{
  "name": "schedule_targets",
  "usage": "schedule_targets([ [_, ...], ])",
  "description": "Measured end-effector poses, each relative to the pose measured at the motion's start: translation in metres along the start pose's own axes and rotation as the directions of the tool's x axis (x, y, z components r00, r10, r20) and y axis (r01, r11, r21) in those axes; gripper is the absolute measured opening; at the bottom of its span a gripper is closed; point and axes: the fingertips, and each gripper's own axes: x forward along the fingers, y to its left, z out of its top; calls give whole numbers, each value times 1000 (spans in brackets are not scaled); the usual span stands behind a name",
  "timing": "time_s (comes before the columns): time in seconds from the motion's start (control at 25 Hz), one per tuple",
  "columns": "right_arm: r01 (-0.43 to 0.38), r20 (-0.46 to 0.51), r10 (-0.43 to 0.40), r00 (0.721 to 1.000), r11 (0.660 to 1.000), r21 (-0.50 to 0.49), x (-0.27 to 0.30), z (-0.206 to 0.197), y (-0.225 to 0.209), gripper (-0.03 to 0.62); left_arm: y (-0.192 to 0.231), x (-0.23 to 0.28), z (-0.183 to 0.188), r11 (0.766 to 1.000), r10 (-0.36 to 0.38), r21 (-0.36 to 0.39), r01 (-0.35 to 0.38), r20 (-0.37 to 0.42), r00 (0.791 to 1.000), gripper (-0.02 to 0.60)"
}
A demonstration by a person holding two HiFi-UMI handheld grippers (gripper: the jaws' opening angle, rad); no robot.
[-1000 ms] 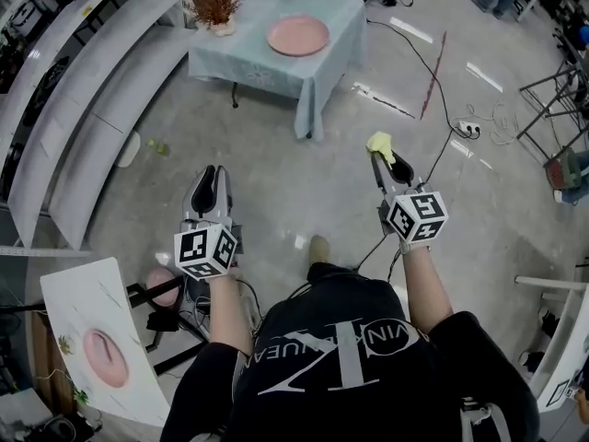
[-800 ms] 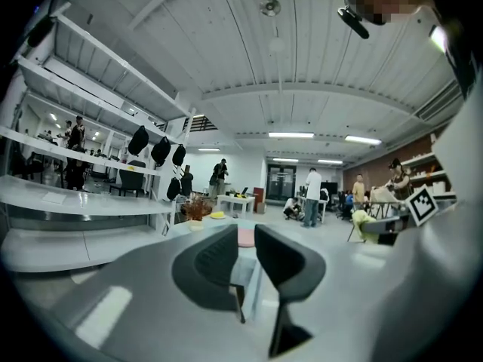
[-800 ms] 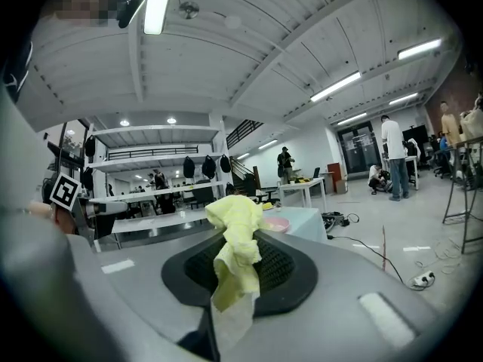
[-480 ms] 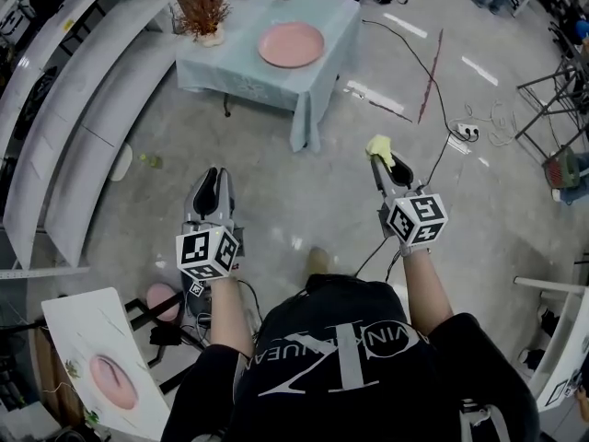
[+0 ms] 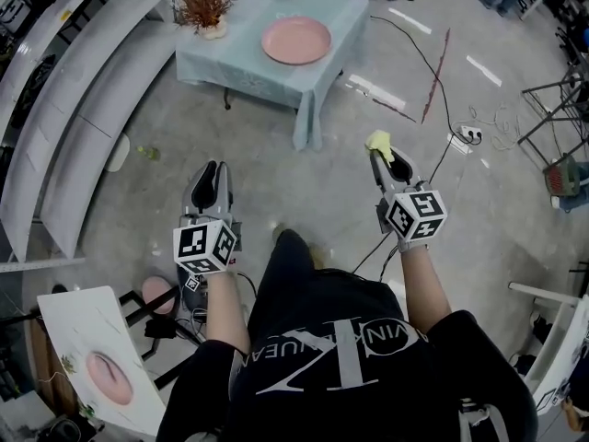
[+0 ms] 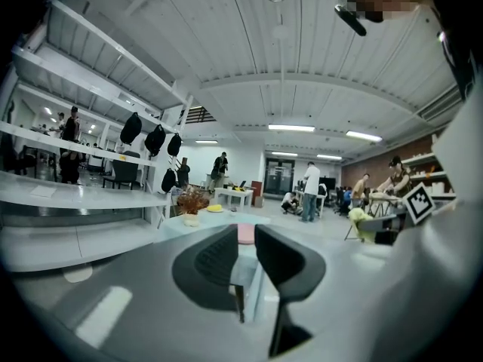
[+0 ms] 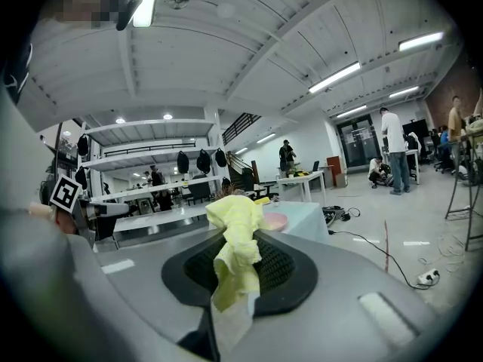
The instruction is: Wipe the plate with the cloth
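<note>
Since the earlier frame a leg (image 5: 288,263) had been swung forward. The cloth (image 5: 379,143) was pinched in the right gripper (image 5: 378,157); the left gripper (image 5: 210,178) was narrowly parted, empty. The plate (image 5: 295,40), on the table (image 5: 230,53) well ahead, was judged unwiped.

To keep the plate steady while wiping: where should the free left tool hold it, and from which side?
The plate lies flat on the table, so only its rim gives the open left tool a hold. Probably best: take the left edge, coming in low from that side, leaving the middle free.
</note>
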Motion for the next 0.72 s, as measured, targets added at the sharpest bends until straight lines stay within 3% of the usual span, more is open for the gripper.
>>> schedule_targets([
  [0.2, -19, -5, 19, 1000, 1000, -1, 38, 3, -3, 80, 23, 36, 0, 1000, 3, -8, -3, -13, 1000, 0],
  [0.72, 32, -56, -31, 998, 999, 12, 170, 34, -68, 80, 58, 215, 8, 996, -69, -52, 66, -68, 995, 0],
])
